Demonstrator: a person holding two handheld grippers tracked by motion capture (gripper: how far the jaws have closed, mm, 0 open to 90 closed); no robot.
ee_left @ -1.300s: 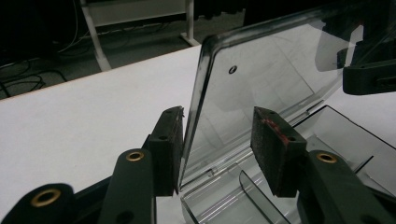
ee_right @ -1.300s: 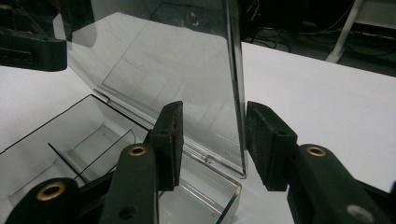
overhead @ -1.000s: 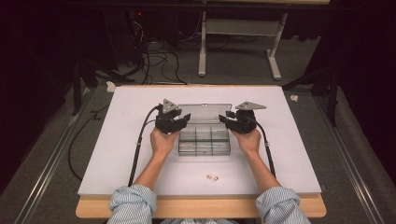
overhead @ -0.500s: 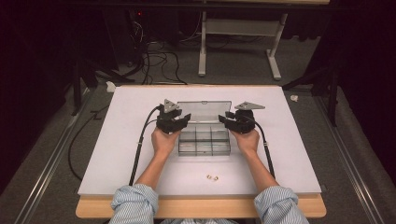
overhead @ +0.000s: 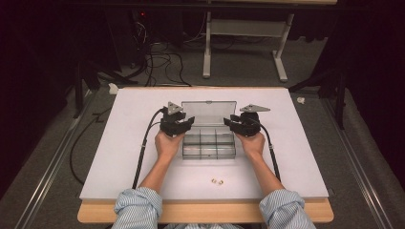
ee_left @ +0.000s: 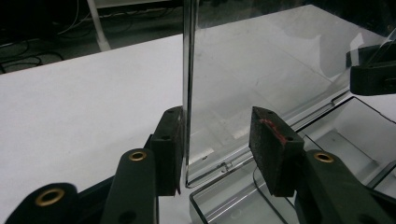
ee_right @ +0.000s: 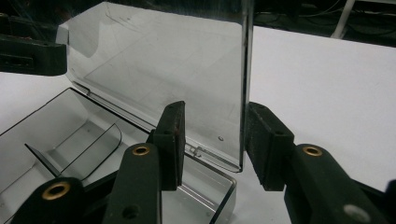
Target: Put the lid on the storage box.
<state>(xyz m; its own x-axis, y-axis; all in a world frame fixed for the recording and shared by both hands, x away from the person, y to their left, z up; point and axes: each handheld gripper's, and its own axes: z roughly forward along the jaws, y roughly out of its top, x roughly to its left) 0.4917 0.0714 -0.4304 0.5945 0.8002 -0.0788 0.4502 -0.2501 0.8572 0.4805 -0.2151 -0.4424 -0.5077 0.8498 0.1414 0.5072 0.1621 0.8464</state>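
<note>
Honestly, can't tell from high view how my left gripper jaws stand; left gripper view shows them straddling left edge of raised lid, gap at one pad. Clear box mid white table. Right gripper likewise straddles lid's right edge, jaws apart. Dark room beyond.

The white table top sits on a wooden board that sticks out along the near edge. The floor around the table is grey carpet. A metal rail runs along the floor left of the table, and another rail runs right of it. Behind the table stands a white metal desk frame. Black cables lie in a tangle on the floor left of that frame. The back of the room is very dark.
</note>
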